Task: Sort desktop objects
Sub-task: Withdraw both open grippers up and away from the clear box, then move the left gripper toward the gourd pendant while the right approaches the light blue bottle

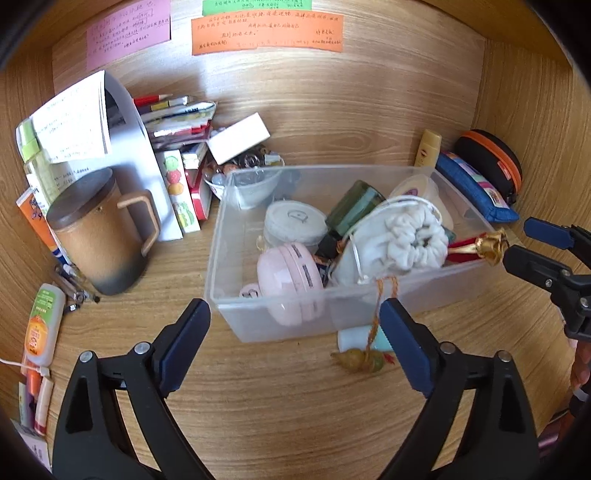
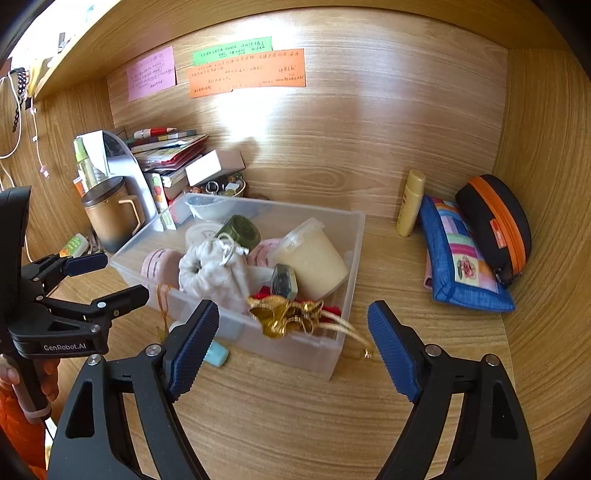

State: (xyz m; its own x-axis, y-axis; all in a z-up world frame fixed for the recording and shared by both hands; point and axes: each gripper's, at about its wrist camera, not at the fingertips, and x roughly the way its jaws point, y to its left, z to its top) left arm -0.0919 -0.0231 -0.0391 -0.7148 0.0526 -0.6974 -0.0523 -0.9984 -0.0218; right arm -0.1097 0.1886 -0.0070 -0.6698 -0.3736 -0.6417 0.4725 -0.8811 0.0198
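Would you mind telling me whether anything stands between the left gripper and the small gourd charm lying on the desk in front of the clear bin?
Nothing visible does. The gourd charm lies on bare desk just ahead of the open left gripper, beside its right finger. Only its own cord runs up into the clear bin.

One clear bin (image 1: 236,295), three wall notes (image 1: 266,33) (pink, green, orange).

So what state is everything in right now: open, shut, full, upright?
Left gripper: open, nothing between its jaws.
Right gripper: open, holding nothing.
Clear plastic bin: lidless, crowded with items.
Brown mug with dark lid: upright, lid on.
Black case with orange zip: zipped shut.
Blue patchwork pouch: closed, lying against the case.
Yellow bottle: upright, capped.
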